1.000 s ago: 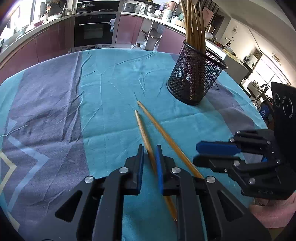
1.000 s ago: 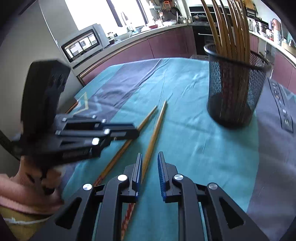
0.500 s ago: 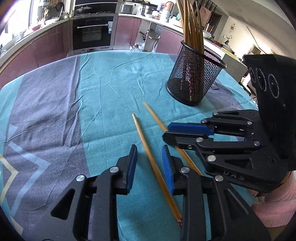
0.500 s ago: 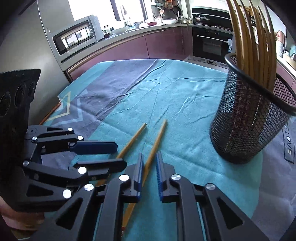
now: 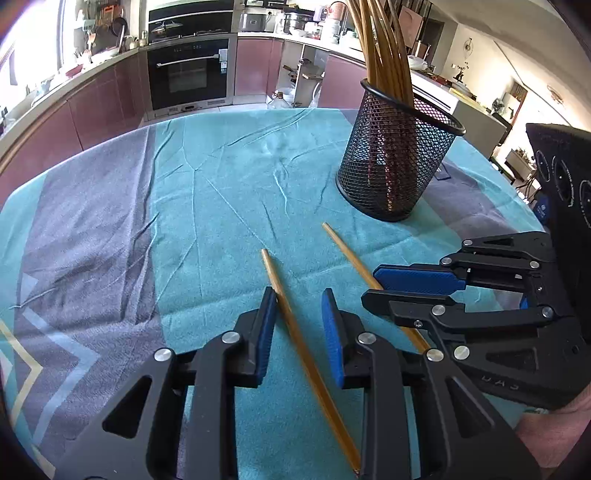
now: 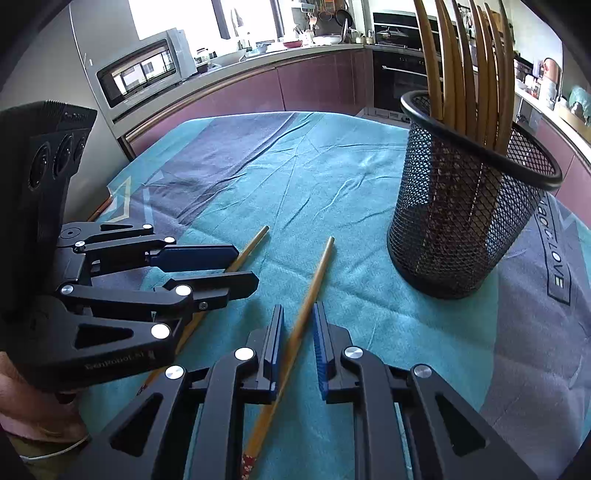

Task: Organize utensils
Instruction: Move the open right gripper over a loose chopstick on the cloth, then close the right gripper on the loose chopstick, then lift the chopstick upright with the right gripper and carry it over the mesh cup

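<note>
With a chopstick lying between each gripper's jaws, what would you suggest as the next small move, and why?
Probably close both grippers. The left gripper and right gripper each straddle a chopstick on the cloth with visible gaps, so neither is gripped for the cup.

The room is a kitchen. The table (image 5: 229,192) is covered with a teal cloth (image 6: 332,192) that has grey bands and a pale zigzag pattern near one edge; the cloth is a little wrinkled. Behind the table a curved counter (image 6: 258,70) runs along the wall, with mauve cabinet doors (image 5: 103,110) below it. A black built-in oven (image 5: 188,74) sits among these cabinets, and a cooktop with pots is above it. A microwave (image 6: 144,74) stands at one end of the counter. Strong daylight comes through a window (image 6: 173,18) above the counter. On the far side, a pale wall (image 5: 491,62) carries a small clock.
</note>
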`<action>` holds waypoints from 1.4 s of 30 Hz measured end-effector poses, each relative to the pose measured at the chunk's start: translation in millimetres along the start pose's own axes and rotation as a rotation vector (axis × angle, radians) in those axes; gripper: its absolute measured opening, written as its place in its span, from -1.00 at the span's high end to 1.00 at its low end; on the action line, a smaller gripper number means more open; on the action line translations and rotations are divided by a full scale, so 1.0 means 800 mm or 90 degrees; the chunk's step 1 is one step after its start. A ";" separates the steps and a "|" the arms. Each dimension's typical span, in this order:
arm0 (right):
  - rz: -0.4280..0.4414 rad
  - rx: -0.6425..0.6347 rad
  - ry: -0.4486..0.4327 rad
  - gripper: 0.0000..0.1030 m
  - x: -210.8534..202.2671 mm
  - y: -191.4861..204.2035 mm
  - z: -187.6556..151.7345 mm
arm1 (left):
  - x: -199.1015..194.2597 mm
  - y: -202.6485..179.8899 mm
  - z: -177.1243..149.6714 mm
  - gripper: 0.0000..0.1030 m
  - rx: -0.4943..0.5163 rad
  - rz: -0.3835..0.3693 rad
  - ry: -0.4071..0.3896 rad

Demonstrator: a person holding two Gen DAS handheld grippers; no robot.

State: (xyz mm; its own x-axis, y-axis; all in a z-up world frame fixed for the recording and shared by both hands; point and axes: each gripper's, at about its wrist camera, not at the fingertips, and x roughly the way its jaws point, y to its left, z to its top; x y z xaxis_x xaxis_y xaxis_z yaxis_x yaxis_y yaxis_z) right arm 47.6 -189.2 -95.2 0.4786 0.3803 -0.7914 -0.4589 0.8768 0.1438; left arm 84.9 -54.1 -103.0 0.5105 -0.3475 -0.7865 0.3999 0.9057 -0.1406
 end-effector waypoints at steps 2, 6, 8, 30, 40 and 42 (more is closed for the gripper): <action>-0.002 0.004 -0.005 0.73 0.001 0.001 0.000 | 0.000 -0.001 -0.001 0.60 0.003 0.008 -0.002; 0.003 0.017 -0.010 0.81 0.001 -0.004 -0.001 | 0.000 0.001 -0.001 0.70 -0.007 0.014 -0.003; 0.009 0.028 -0.012 0.82 0.000 -0.007 -0.002 | 0.000 0.002 -0.001 0.76 -0.010 0.012 -0.004; 0.064 0.079 -0.064 0.90 -0.046 -0.032 -0.008 | -0.016 0.006 0.001 0.87 -0.049 -0.012 -0.015; 0.080 0.085 -0.102 0.90 -0.073 -0.037 -0.006 | -0.042 0.005 0.001 0.88 -0.052 -0.026 -0.037; 0.082 0.085 -0.111 0.90 -0.078 -0.037 -0.006 | -0.047 0.005 0.002 0.88 -0.053 -0.033 -0.041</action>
State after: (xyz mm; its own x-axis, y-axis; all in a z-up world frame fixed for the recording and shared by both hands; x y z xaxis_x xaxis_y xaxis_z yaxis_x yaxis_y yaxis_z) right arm 27.5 -240.3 -52.7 0.5503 0.5265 -0.6481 -0.4269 0.8445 0.3235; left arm 68.9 -38.3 -73.0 0.5394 -0.4072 -0.7371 0.3639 0.9021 -0.2321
